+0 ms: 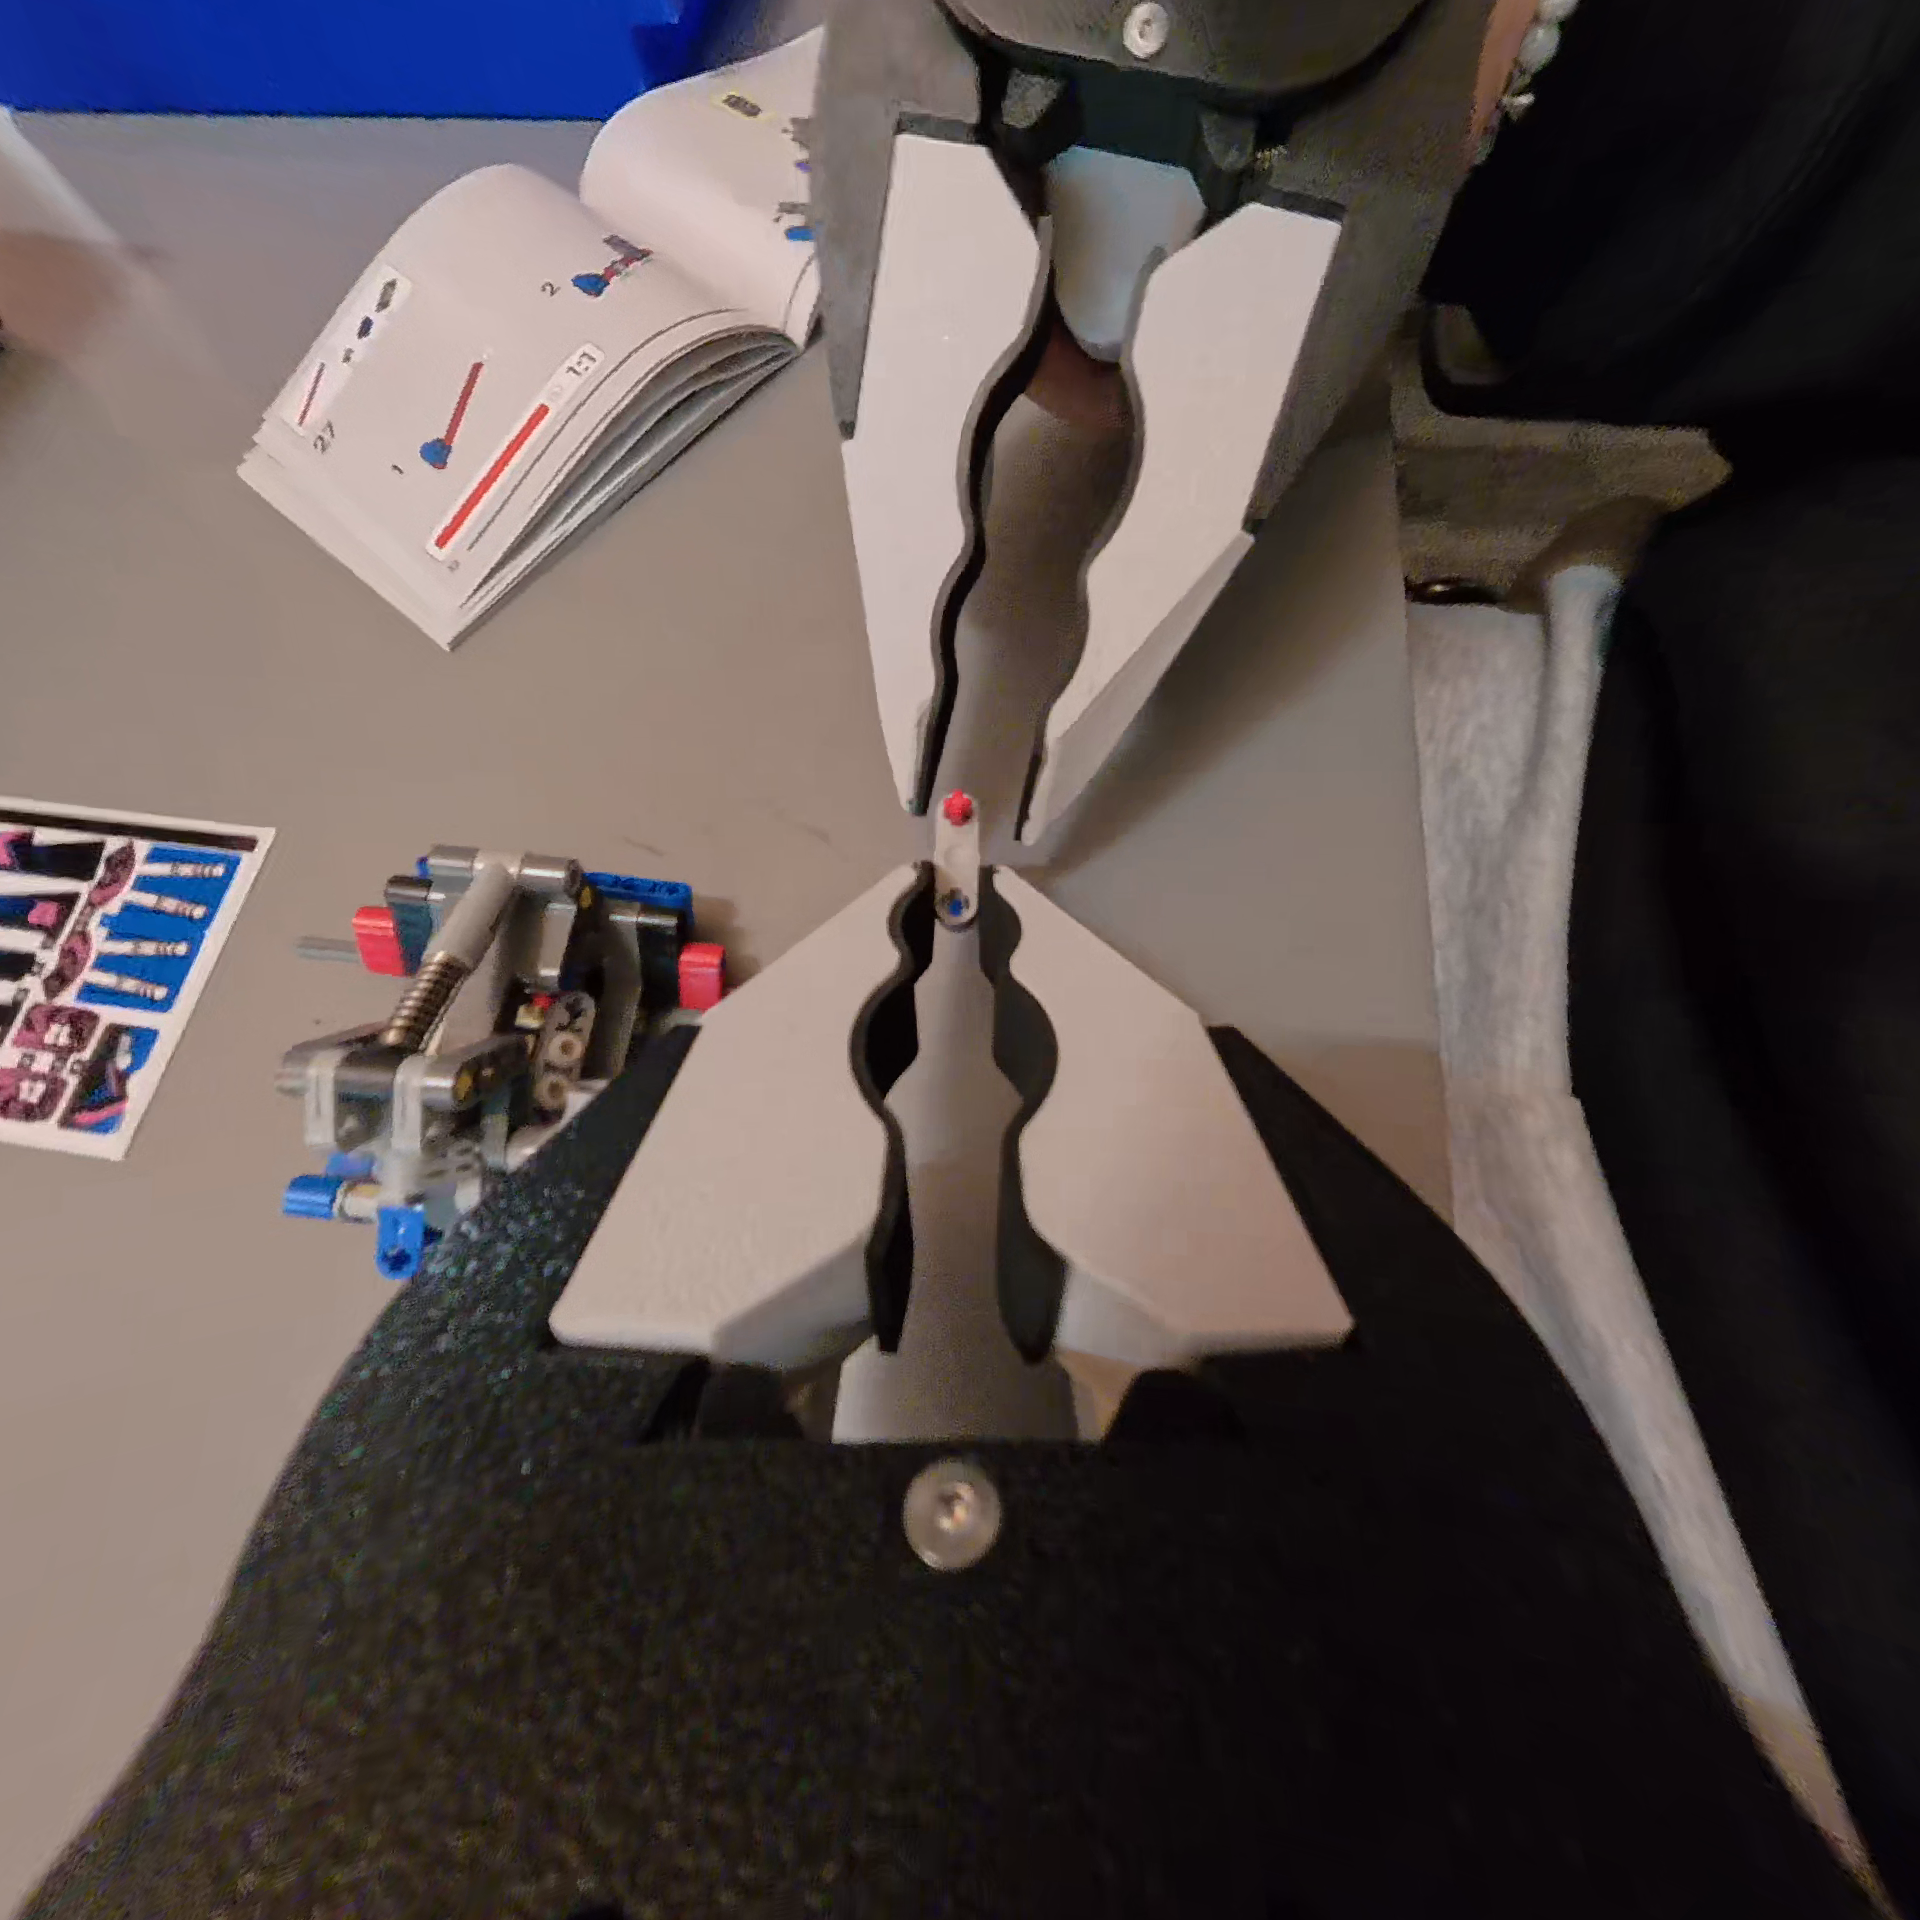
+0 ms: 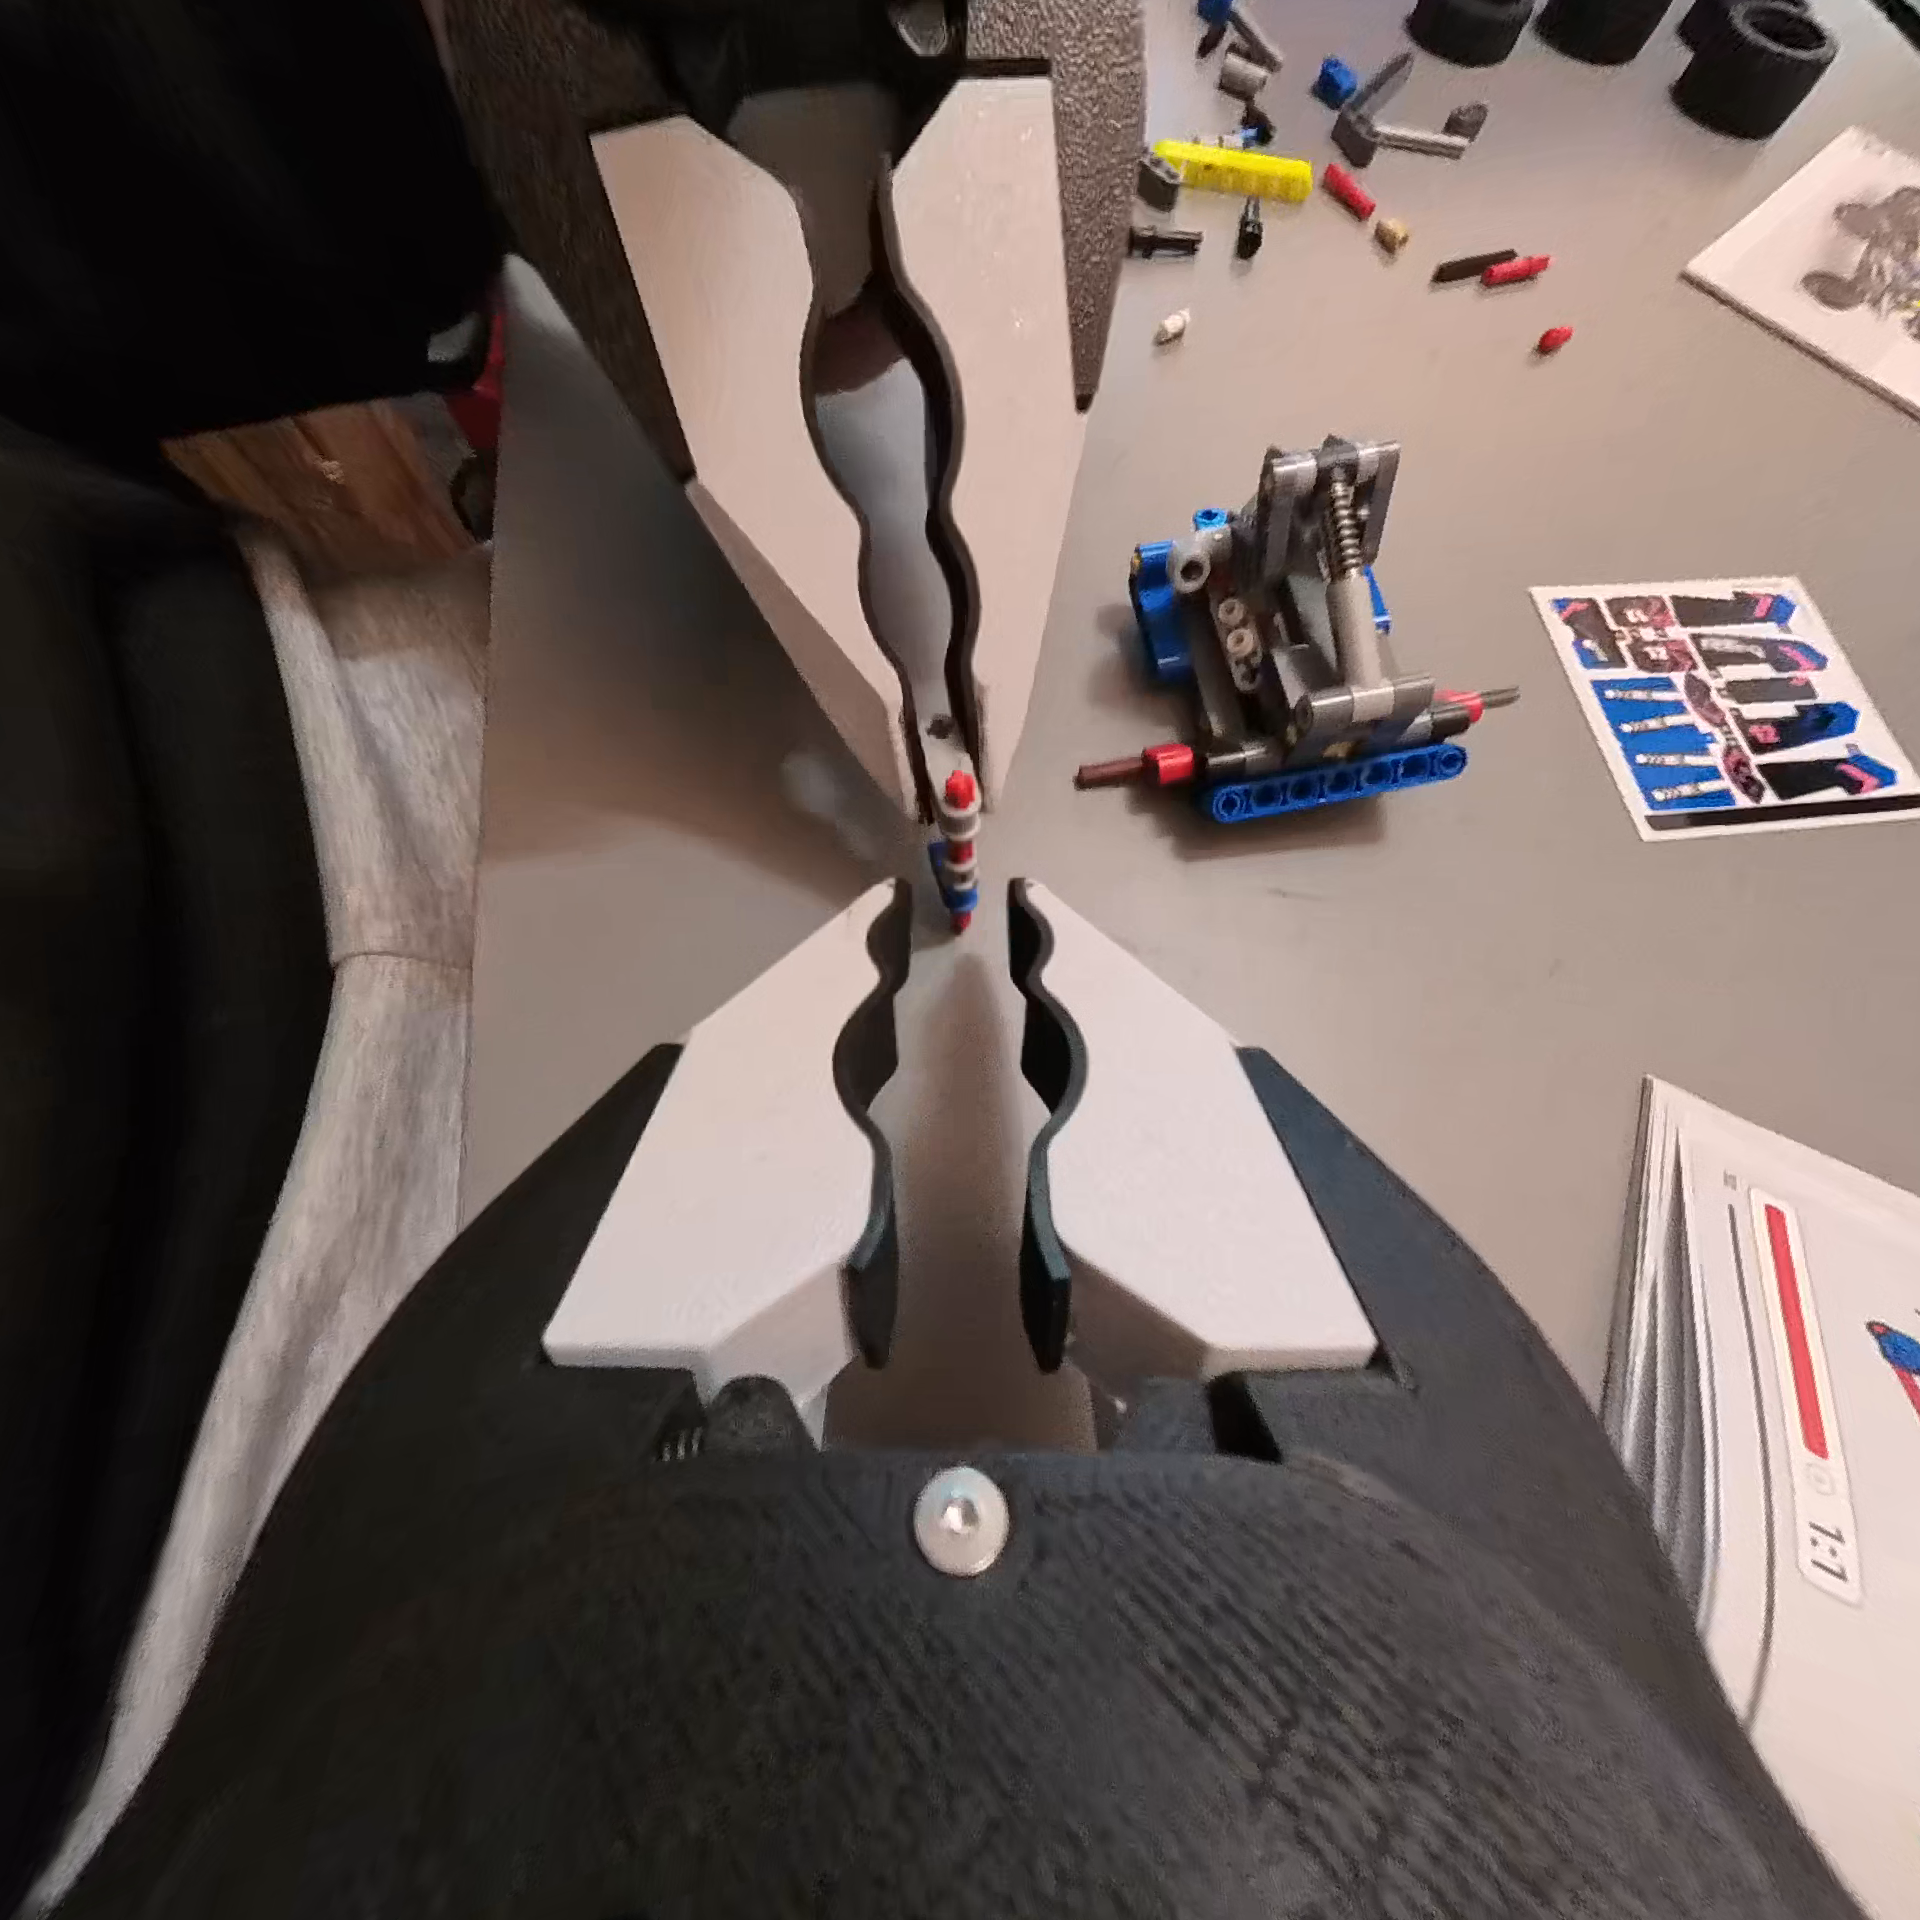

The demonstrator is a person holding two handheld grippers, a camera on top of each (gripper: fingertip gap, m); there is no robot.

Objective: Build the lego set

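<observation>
Meeting tip to tip at the centre of both frames, the two grippers share one small lego piece above the grey table [image 1: 675,707]. In the left wrist view, the left gripper [image 1: 954,891] rises from the bottom of the frame with its jaws drawn in close around the lower end of a little grey link [image 1: 956,857], which carries a blue pin at the bottom and a red pin at the top. The right gripper [image 1: 966,821] comes down from the top of that frame, its tips just at the red-pinned end.

In the right wrist view the roles flip: the right gripper [image 2: 961,899] sits at the bottom, its jaws held slightly apart with the red, grey and blue piece [image 2: 958,857] standing between the tips; whether the pads actually touch it cannot be told. The left gripper [image 2: 951,774] hangs from the top of that frame, its jaws pressed narrow on the far end of the piece.

The partly built lego model [image 2: 1309,665], grey and blue with a spring shock, rests on the table right of centre, well apart from the jaws. A sticker sheet [image 2: 1714,707] lies beyond it at the right edge, an open instruction booklet [image 1: 540,384] sits in the upper left of the left wrist view, and loose parts, including a yellow beam [image 2: 1236,166], are scattered at the upper right.
</observation>
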